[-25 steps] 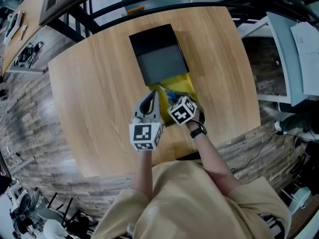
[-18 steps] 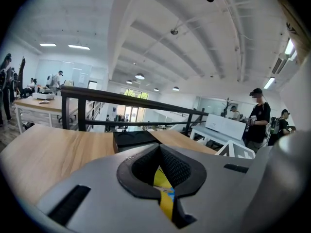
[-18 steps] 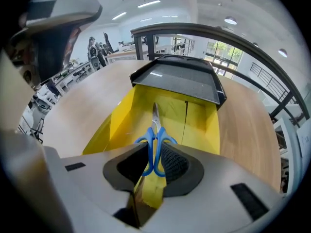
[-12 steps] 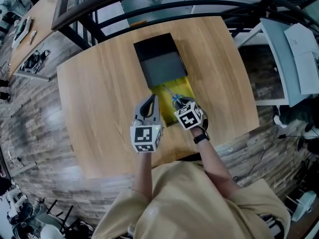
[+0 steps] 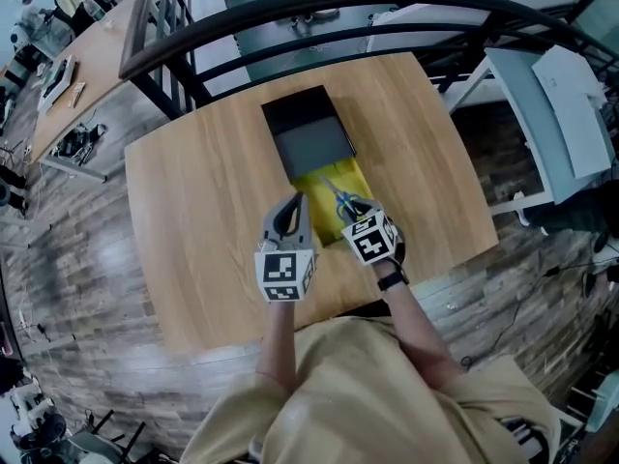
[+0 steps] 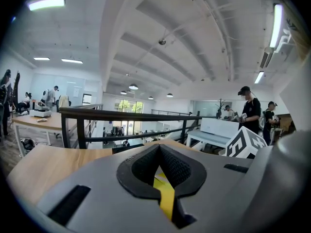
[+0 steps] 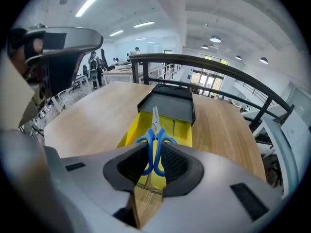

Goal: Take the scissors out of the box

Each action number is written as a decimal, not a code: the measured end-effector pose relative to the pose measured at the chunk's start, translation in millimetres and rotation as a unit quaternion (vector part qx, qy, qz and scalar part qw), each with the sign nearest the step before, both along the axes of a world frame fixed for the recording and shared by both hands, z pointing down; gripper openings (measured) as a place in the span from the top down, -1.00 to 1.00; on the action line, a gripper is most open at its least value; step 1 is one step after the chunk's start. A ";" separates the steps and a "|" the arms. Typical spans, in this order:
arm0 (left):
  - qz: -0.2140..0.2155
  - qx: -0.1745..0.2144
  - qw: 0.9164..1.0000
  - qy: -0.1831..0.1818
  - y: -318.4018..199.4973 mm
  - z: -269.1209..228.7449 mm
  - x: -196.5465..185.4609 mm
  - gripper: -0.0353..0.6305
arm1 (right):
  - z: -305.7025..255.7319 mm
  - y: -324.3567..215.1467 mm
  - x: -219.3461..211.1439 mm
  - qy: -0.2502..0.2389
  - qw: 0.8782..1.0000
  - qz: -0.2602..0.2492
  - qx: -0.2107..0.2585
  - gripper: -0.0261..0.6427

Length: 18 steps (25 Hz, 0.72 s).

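My right gripper is shut on the blue handles of the scissors, whose blades point away from me over the open yellow box. In the head view the scissors hang just above the box, at the tip of the right gripper. The black lid lies against the far end of the box. My left gripper hovers at the box's near left corner, shut and holding nothing. Through its jaws only a strip of the yellow box shows.
The box rests on a round-edged wooden table. A black railing runs behind it. A white desk stands to the right and a cluttered bench to the far left. A person stands in the background.
Both grippers have risen. The scissors have come up out of the yellow box with the right gripper, toward its near right side.
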<state>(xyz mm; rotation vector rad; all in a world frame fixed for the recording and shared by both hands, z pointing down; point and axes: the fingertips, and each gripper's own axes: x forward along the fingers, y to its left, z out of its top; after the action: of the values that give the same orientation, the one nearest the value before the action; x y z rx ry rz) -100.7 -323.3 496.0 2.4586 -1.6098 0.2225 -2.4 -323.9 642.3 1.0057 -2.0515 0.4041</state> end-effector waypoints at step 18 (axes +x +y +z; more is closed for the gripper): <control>0.012 0.075 0.997 -0.022 44.2 -70.7 19.2 0.86 | -132.0 18.0 23.7 -0.084 0.983 0.049 0.156 0.67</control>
<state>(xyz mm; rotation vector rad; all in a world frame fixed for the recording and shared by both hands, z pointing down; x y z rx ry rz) -81.5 -279.1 425.3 2.6035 -1.6717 0.1651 21.3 -305.9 510.4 1.3029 -2.2695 0.2265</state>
